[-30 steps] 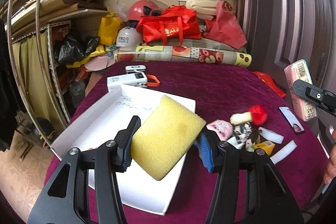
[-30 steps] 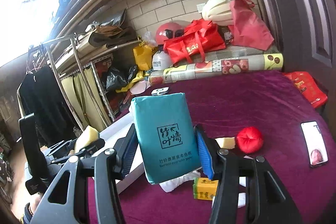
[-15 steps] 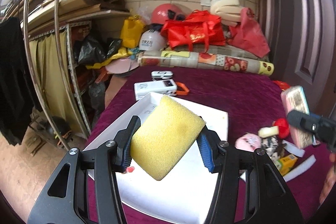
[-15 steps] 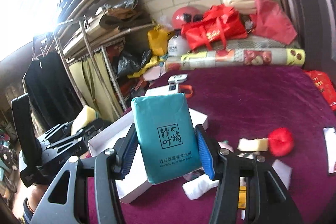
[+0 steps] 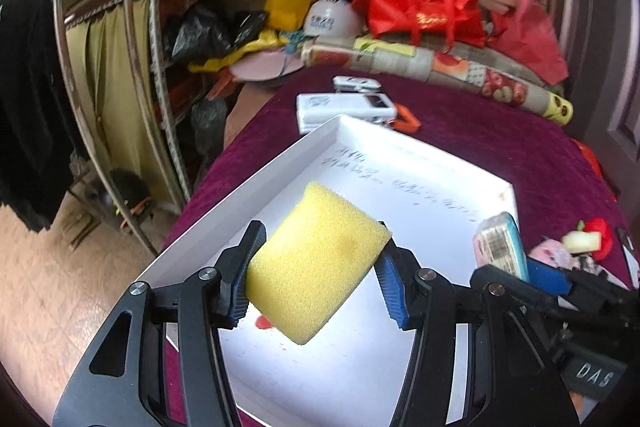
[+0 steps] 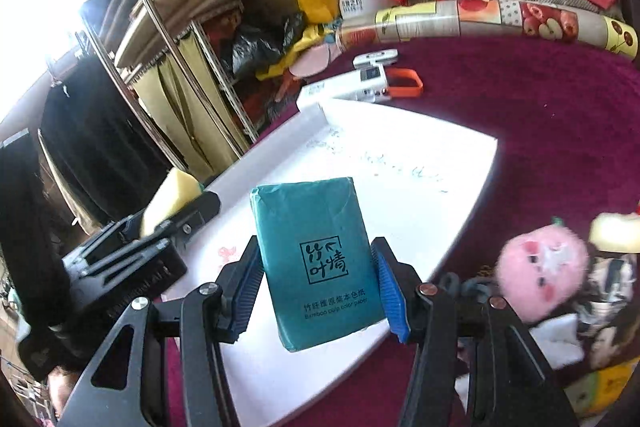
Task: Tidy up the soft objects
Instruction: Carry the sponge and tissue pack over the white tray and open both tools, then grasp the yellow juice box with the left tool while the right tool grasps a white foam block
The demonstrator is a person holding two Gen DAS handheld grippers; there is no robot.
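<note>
My left gripper [image 5: 316,279] is shut on a yellow sponge [image 5: 316,267] and holds it above the near left part of a shallow white box [image 5: 420,195]. My right gripper [image 6: 320,287] is shut on a teal tissue pack [image 6: 316,259] and holds it above the same white box [image 6: 400,163]. The tissue pack also shows edge-on in the left wrist view [image 5: 502,247]. The sponge also shows in the right wrist view [image 6: 172,199]. A pink plush toy [image 6: 544,275], a red soft ball [image 5: 600,231] and other small soft items lie on the purple cloth right of the box.
White devices [image 5: 344,107] and an orange ring [image 5: 406,117] lie beyond the box. A rolled fruit-print mat [image 5: 440,67] and red bags [image 5: 420,7] line the table's far edge. A metal rack [image 5: 132,67] with shelves stands left of the table.
Both grippers have moved left and down over the white box with their loads. The tissue pack now hangs over the box's right part, close beside the left gripper.
</note>
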